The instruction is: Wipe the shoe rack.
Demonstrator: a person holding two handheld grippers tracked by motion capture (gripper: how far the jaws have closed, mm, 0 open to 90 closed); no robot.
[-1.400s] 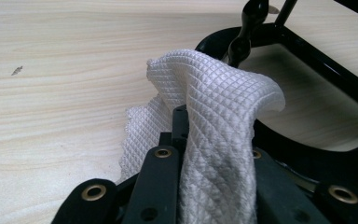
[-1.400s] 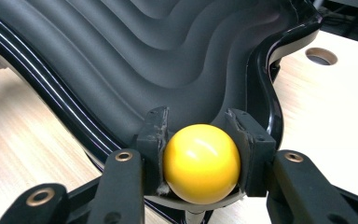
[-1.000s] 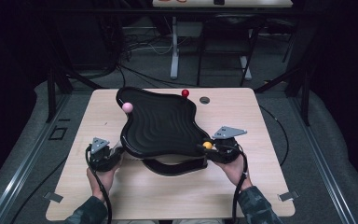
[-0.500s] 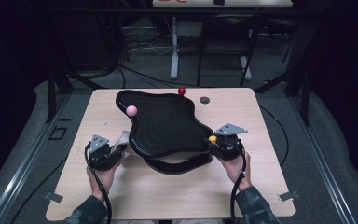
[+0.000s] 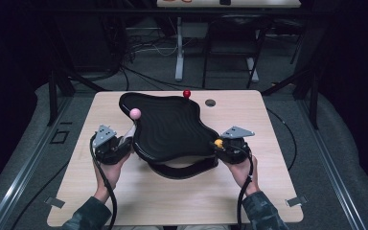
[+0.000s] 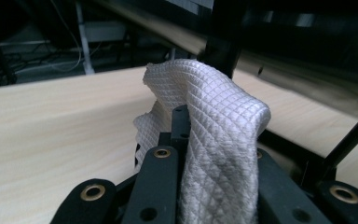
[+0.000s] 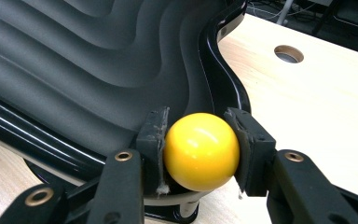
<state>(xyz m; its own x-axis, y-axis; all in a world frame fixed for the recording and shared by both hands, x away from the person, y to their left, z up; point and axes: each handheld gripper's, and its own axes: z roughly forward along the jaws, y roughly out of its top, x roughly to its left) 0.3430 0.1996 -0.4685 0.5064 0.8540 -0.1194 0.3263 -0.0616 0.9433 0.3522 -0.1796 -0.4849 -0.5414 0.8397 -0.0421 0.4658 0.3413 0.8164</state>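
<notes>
A black wavy tray rests on a dark base on the wooden table. Ball knobs stand at its rim: pink, red and yellow. At the tray's left edge, my left gripper is shut on a white quilted cloth. In the left gripper view the cloth drapes over the gripper and hides one jaw. My right gripper is shut on the yellow ball beside the ridged tray.
A round hole lies in the tabletop at the far right of the tray, and shows as a grommet hole in the right gripper view. Bare wood stretches in front of the tray. Table legs and cables stand behind the table.
My left gripper has lifted with the cloth and moved a little farther from the person. The tray's outline has shifted slightly. The right gripper has kept its hold on the yellow ball.
</notes>
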